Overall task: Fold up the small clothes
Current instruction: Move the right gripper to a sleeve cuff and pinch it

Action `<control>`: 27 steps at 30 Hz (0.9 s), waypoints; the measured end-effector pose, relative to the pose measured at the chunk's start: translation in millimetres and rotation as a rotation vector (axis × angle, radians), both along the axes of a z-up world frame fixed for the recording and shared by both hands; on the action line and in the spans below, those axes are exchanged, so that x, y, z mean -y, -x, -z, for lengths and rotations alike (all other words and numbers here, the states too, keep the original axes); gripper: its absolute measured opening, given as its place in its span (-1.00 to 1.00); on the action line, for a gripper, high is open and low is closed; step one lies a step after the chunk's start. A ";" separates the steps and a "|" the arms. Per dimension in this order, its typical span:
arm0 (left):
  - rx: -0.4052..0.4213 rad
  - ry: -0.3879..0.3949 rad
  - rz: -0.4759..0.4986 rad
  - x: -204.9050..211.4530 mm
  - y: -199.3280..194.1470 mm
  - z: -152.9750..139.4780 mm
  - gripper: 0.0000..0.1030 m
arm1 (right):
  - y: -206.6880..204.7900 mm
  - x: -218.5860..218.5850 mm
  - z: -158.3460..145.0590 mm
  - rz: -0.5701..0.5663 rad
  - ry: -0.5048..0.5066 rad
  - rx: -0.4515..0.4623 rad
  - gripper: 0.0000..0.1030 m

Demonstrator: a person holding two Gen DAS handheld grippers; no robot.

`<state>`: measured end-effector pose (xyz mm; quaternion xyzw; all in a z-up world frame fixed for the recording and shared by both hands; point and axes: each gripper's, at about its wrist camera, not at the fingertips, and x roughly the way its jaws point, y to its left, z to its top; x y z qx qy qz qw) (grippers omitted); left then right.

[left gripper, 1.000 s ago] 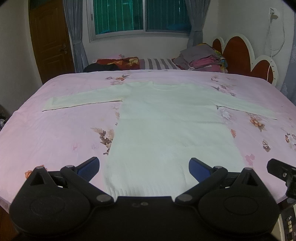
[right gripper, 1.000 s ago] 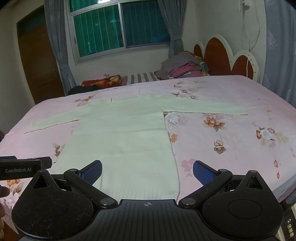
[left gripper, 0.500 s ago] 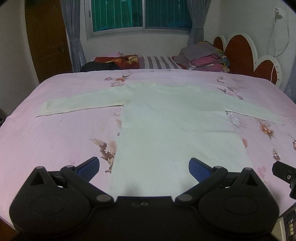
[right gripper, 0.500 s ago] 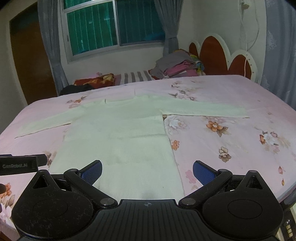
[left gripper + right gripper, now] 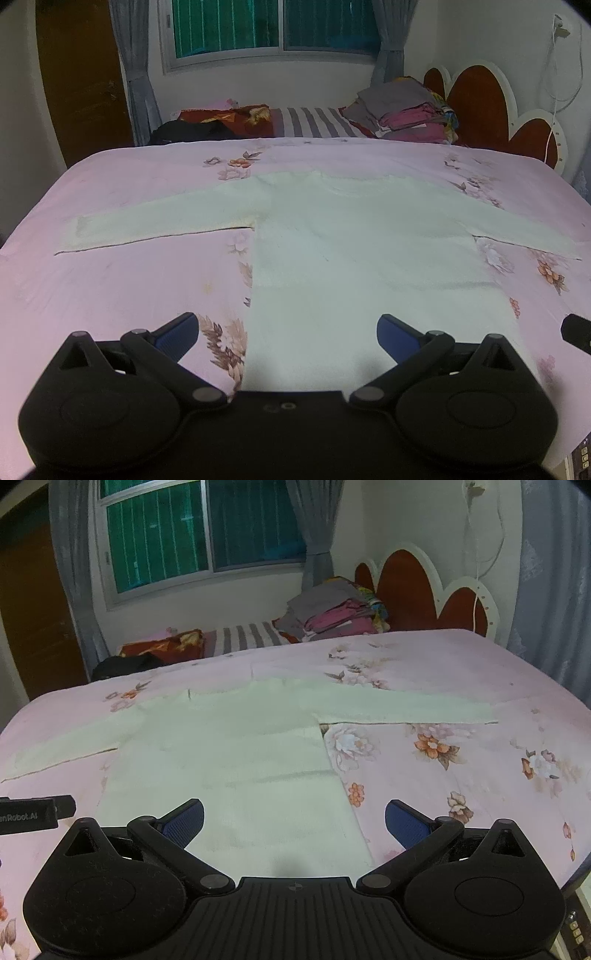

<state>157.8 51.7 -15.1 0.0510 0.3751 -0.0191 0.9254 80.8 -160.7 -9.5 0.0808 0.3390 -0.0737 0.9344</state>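
Pale cream knit sweater (image 5: 351, 251), long-sleeved, one item, laid flat on the bed (image 5: 122, 280), neckline toward the window (image 5: 273, 26) and hem nearest the cameras. Change since the earlier frames: both views sit further forward over the bed, so the sweater fills more of each picture and its hem now runs under the tool bodies; the garment itself has not shifted and no fold has been made. Condition: body smooth with one faint crease across the lower middle; both sleeves stretched straight out sideways; the sleeve on the door side (image 5: 159, 221) ends short of the bed's edge, the sleeve on the headboard side (image 5: 406, 709) lies over the flower print. Left gripper (image 5: 287, 328): fingers spread wide and empty, blue pads above the hem and the sheet beside it, whether touching the cloth cannot be told. Right gripper (image 5: 294, 821): fingers likewise spread wide, empty, over the hem corner nearer the headboard (image 5: 424, 587). Sheet pink, floral. Also listed: stack of folded clothes (image 5: 406, 110) beyond the bed near the headboard; striped pillow (image 5: 314, 122) beside that stack.
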 end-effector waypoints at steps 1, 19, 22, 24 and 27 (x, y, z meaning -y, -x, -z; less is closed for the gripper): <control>-0.002 0.000 0.002 -1.3 -2.9 0.8 0.99 | -2.9 -1.1 -0.4 0.003 0.002 -0.001 1.00; -0.016 0.027 -0.052 17.1 -62.2 14.7 0.99 | -57.0 44.2 8.7 0.040 0.003 0.013 1.00; -0.012 0.044 -0.075 27.9 -78.5 19.7 0.99 | -74.3 65.9 14.1 0.042 0.000 0.011 1.00; -0.016 0.047 -0.098 37.1 -91.5 25.2 0.99 | -89.0 84.1 19.9 0.044 -0.004 0.011 1.00; -0.020 0.056 -0.114 50.2 -111.8 33.3 0.99 | -110.3 114.6 30.4 0.056 -0.013 0.001 1.00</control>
